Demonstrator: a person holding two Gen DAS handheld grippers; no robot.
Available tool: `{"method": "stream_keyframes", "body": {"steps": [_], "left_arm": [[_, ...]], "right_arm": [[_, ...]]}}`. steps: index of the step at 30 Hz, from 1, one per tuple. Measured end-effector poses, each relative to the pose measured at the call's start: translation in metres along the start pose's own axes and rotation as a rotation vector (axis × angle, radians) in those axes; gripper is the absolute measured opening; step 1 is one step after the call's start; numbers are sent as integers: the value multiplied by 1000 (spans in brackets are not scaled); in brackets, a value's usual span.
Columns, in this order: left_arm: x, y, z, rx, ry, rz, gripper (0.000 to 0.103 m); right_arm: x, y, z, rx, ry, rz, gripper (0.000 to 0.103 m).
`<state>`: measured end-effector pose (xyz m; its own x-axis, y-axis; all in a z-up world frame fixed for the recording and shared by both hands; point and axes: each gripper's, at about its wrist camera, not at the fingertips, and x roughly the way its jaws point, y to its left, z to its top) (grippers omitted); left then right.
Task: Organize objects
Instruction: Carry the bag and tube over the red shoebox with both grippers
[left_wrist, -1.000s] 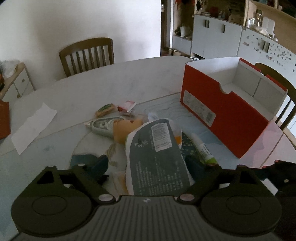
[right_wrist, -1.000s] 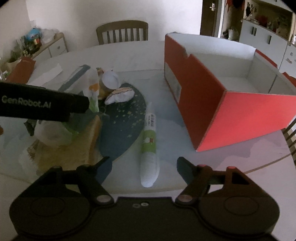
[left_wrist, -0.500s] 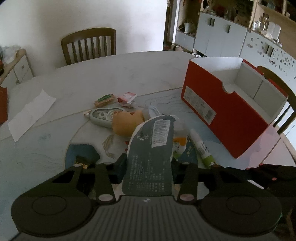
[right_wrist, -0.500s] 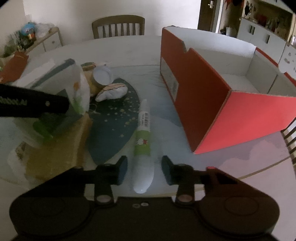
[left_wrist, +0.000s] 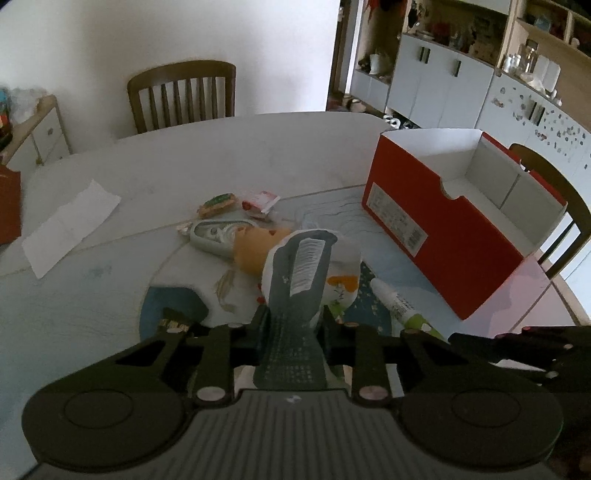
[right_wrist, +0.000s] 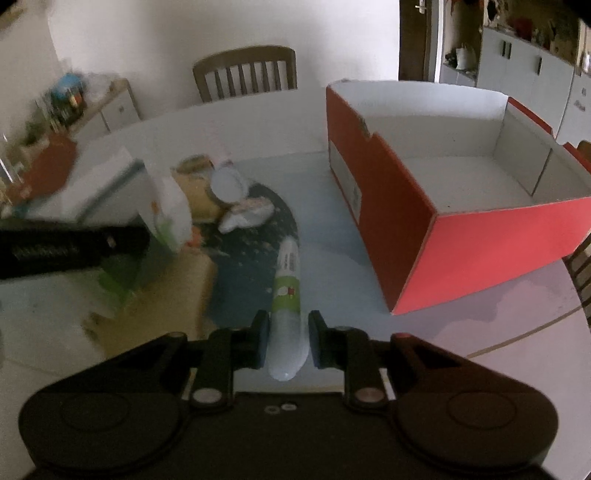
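Observation:
My left gripper (left_wrist: 291, 325) is shut on a grey and white snack bag (left_wrist: 301, 280) and holds it above the table. The bag also shows in the right wrist view (right_wrist: 162, 206), blurred. My right gripper (right_wrist: 284, 332) is shut on a white and green tube (right_wrist: 287, 291) that lies on the table; its cap end shows in the left wrist view (left_wrist: 397, 302). An open red box (left_wrist: 443, 221) with a white inside stands at the right; in the right wrist view it (right_wrist: 461, 229) is just beyond the tube.
On the table lie an orange packet (left_wrist: 255, 251), a grey tape dispenser (left_wrist: 214, 234), small sweets (left_wrist: 221, 201), a red and white sachet (left_wrist: 260, 201) and a paper strip (left_wrist: 70, 225). A wooden chair (left_wrist: 181, 96) stands at the far edge, another (left_wrist: 554, 192) behind the box.
Both grippers have closed: the left on the snack bag, which has risen off the table, the right on the tube. Both cameras sit higher than before.

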<state>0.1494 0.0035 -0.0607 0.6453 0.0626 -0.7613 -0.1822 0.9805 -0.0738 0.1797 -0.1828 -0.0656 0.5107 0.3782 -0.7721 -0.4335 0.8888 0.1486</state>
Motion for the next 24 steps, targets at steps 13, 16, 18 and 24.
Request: {"method": "stream_keyframes", "body": {"steps": [13,16,18,24], "left_arm": [[-33,0,2,-49,7,-82,25],[-40,-7,9,-41,-7,-97,25],[-45,-12,15,-33,-21,-110,25],[-53,-33,38,1,-59,-149,25]], "right_arm": [[-48,-8,19,39,-70,62,21],[-60,-13,26,47,-104,67,21],[-68,-17,32,55,-128,66,21],[-83,-40,49,75,-193,46,21]]}}
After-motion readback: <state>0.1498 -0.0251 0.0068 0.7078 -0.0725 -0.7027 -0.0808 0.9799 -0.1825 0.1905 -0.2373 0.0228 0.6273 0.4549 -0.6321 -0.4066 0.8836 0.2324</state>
